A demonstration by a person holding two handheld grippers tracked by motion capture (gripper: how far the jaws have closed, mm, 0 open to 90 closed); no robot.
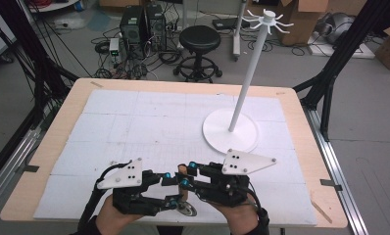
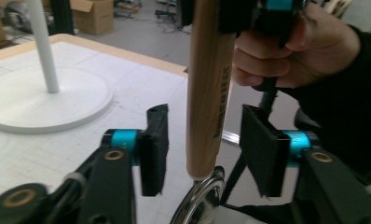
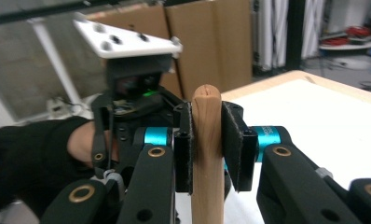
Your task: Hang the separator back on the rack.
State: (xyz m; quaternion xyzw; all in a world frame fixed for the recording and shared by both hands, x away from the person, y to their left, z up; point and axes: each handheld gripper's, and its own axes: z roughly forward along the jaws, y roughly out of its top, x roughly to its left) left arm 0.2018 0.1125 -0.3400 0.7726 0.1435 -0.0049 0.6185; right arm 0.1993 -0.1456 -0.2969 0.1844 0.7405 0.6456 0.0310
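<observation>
A utensil with a light wooden handle (image 1: 182,171) and a round metal end (image 1: 187,210) stands upright near the table's front edge. My right gripper (image 1: 184,175) is shut on the handle's upper end (image 3: 207,116), its pads (image 3: 183,149) pressed against both sides. Lower down, my left gripper (image 2: 204,135) is open with the handle (image 2: 209,84) between its jaws, a gap on each side. The metal end (image 2: 200,200) sits just below the handle. In the high view the left gripper (image 1: 175,190) comes in from the left.
A white hook stand rises from a round base (image 1: 231,131) at the table's right middle, with its pole (image 1: 244,83) leaning up to a ring of hooks. White foam sheets (image 1: 134,127) cover the wooden table. A stool (image 1: 199,40) and boxes stand beyond.
</observation>
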